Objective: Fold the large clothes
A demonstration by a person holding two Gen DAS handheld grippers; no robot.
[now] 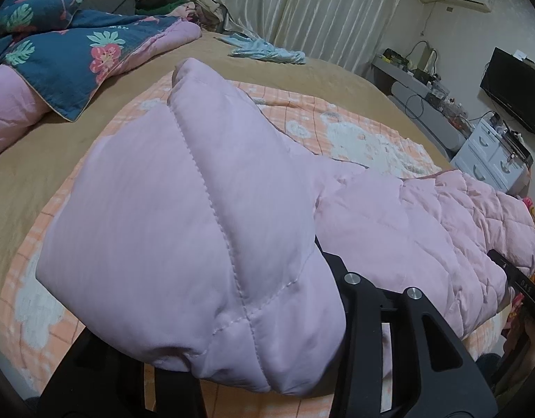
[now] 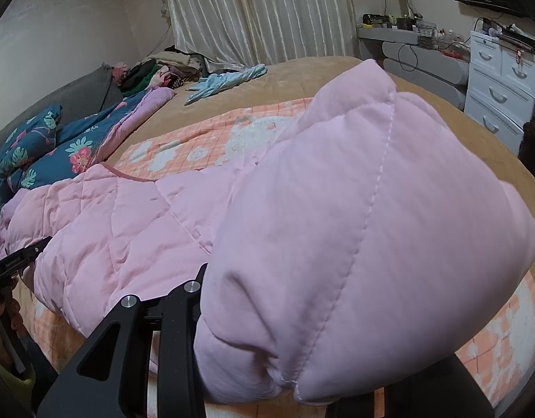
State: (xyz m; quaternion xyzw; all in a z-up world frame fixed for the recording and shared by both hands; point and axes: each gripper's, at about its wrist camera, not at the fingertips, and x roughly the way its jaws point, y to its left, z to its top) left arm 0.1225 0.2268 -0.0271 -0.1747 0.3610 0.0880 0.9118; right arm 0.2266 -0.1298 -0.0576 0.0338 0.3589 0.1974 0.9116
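Two close wrist views across bed [image 1: 40,174]

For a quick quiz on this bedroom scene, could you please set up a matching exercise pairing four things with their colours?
Things:
1. padded jacket
2. bedspread
3. checked blanket
4. crumpled cloth near the curtain

Colours:
A. light blue
B. orange and white
C. pale pink
D. tan

Pairs: 1-C, 2-D, 3-B, 4-A
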